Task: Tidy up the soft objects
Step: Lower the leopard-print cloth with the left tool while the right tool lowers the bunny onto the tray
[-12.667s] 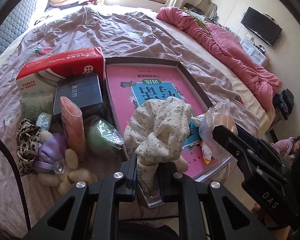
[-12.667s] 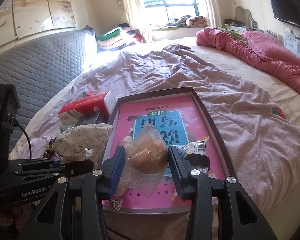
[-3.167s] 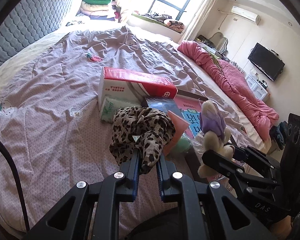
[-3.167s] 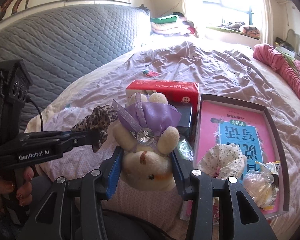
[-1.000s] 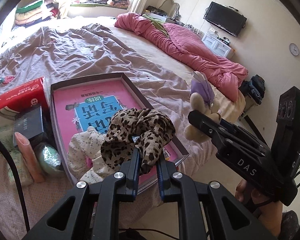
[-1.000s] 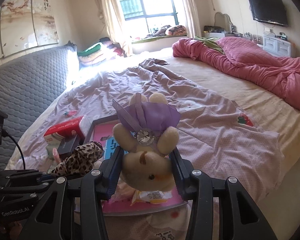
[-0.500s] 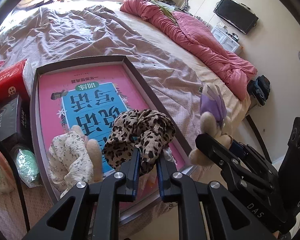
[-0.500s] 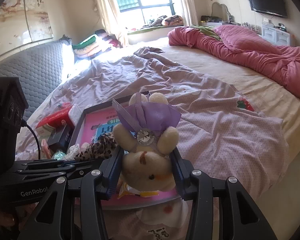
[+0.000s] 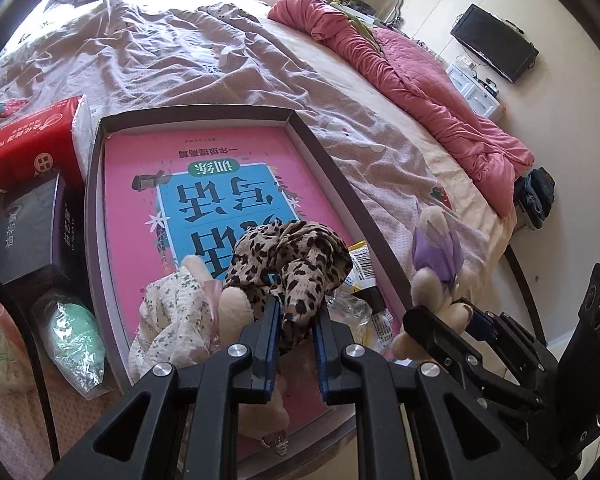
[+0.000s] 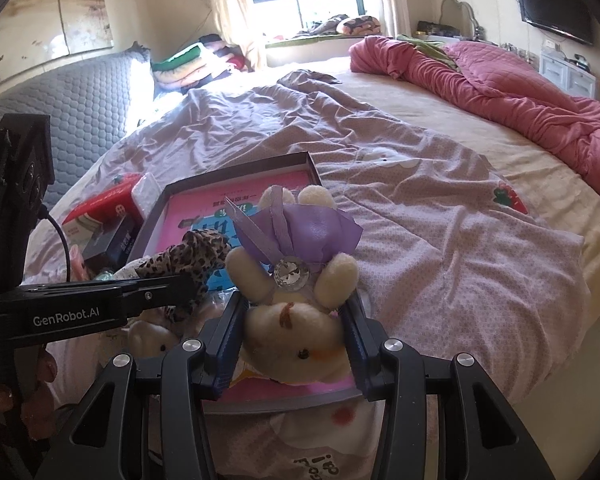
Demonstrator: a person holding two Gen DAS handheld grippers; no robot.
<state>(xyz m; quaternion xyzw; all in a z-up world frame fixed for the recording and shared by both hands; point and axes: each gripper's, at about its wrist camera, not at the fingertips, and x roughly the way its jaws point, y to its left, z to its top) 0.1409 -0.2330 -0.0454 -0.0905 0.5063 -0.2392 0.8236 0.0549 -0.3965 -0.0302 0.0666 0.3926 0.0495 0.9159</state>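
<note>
The left claw (image 9: 294,312) is clamped on the leopard-print cloth (image 9: 290,258), held over the near end of the tray (image 9: 332,168) on the bed (image 9: 220,56). The right claw (image 10: 294,330) is clamped on the plush rabbit (image 10: 292,300), held above the tray's near right corner.

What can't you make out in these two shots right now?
- Left wrist view: the tray's near end, hidden behind the left gripper and its leopard cloth.
- Right wrist view: much of the tray hidden behind the plush toy in the right gripper.
</note>
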